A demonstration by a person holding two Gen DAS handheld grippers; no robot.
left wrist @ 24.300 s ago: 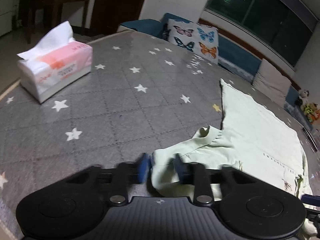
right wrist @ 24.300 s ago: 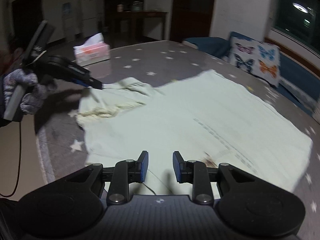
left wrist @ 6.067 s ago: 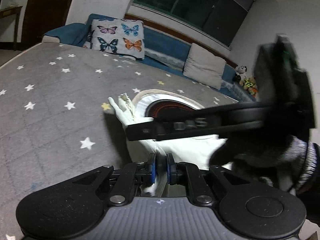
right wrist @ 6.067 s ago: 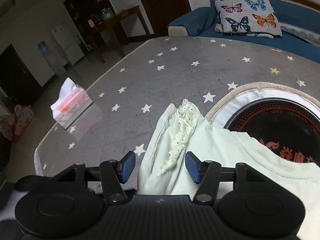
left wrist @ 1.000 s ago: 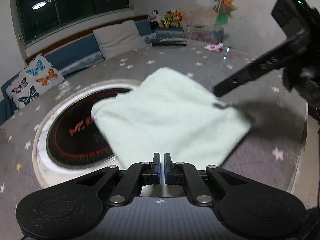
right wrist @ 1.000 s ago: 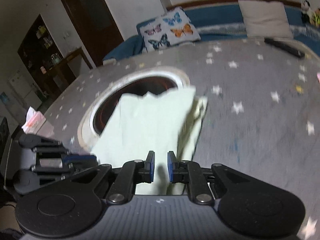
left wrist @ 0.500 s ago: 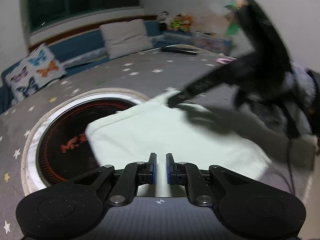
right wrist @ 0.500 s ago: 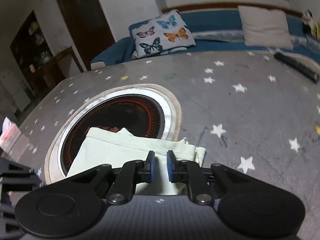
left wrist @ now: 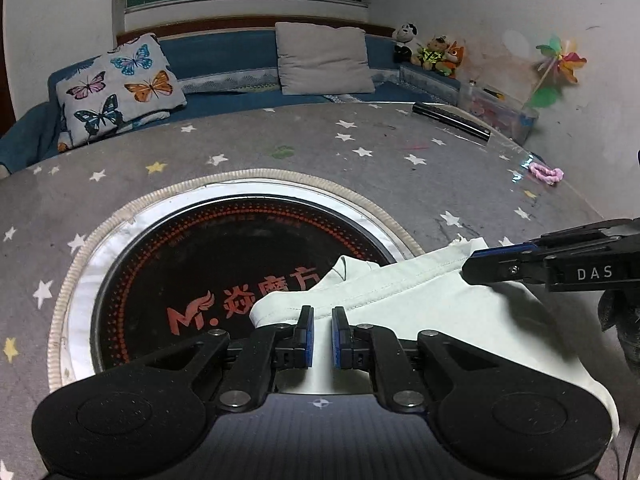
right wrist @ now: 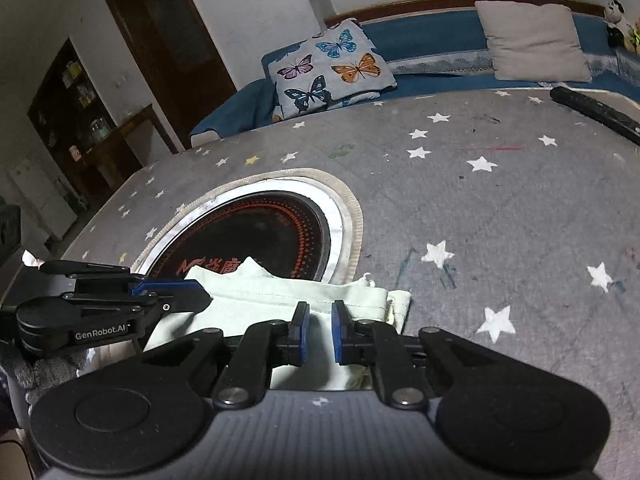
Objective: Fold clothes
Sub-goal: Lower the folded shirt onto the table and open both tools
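Observation:
A pale green garment (left wrist: 420, 304) lies folded on the grey star-patterned table, its far-left corner overlapping the round black cooktop (left wrist: 200, 260). My left gripper (left wrist: 320, 324) hovers over the garment's left end, jaws almost together with nothing clamped. My right gripper (left wrist: 472, 268) reaches in from the right, its tip over the garment's far edge. In the right wrist view the garment (right wrist: 280, 290) lies just beyond my right gripper (right wrist: 320, 318), which is shut and empty. There my left gripper (right wrist: 200, 290) comes in from the left over the cloth.
The cooktop (right wrist: 260, 224) sits flush in the table (left wrist: 360, 168). A black remote (left wrist: 452, 120) and a pink hair tie (left wrist: 546, 172) lie at the far right. Behind the table are a butterfly pillow (left wrist: 120, 84), a grey pillow (left wrist: 324, 58) and plush toys (left wrist: 432, 50).
The right gripper swung a flap of the garment across, laid it down, and now rests at the folded edge. The left gripper slid sideways along the garment, its jaws parting a sliver.

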